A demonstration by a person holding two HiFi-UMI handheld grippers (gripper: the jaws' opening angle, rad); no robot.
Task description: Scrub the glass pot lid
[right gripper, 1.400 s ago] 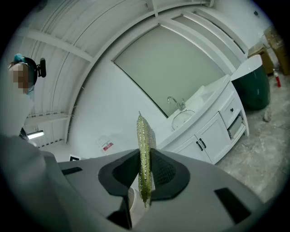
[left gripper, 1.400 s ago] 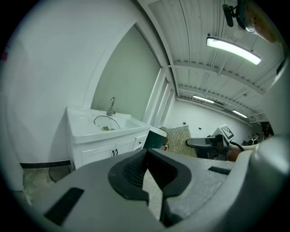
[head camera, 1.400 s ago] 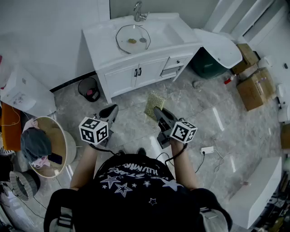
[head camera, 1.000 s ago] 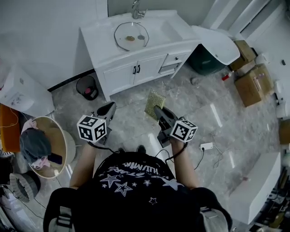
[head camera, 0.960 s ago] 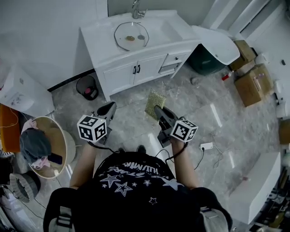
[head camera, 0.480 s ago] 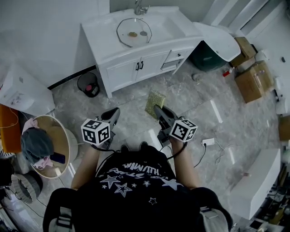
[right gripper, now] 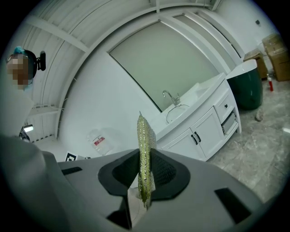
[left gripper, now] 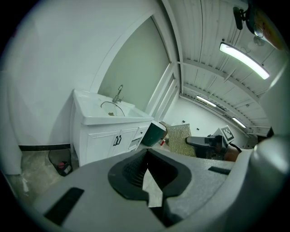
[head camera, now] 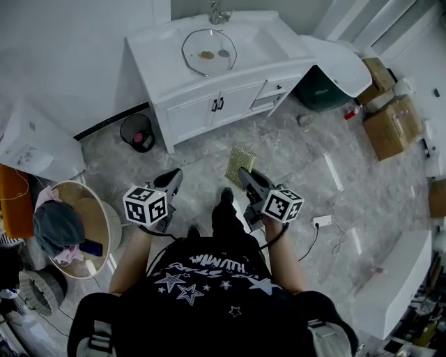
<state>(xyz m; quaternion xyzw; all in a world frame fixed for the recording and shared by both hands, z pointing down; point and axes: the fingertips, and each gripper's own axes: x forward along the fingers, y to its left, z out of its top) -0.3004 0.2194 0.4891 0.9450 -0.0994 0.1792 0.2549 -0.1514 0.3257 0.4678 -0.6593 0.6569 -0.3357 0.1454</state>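
Head view, looking steeply down: the glass pot lid point(head camera: 207, 52) lies flat in the basin of a white sink point(head camera: 259, 47) on a vanity point(head camera: 195, 115), just before the faucet point(head camera: 219, 12). It is roundish, so no long axis governs the approach. The lid sits well apart from both grippers, straight ahead across bare floor, roughly midway between their lines. The right gripper point(head camera: 243, 173) is clamped on a gold scouring pad point(head camera: 240, 159), held upright and edge-on between its jaws. The left gripper point(head camera: 170, 183) has its jaws closed together with nothing between them. Neither looks clearly nearer; closing that forward gap probably comes first.
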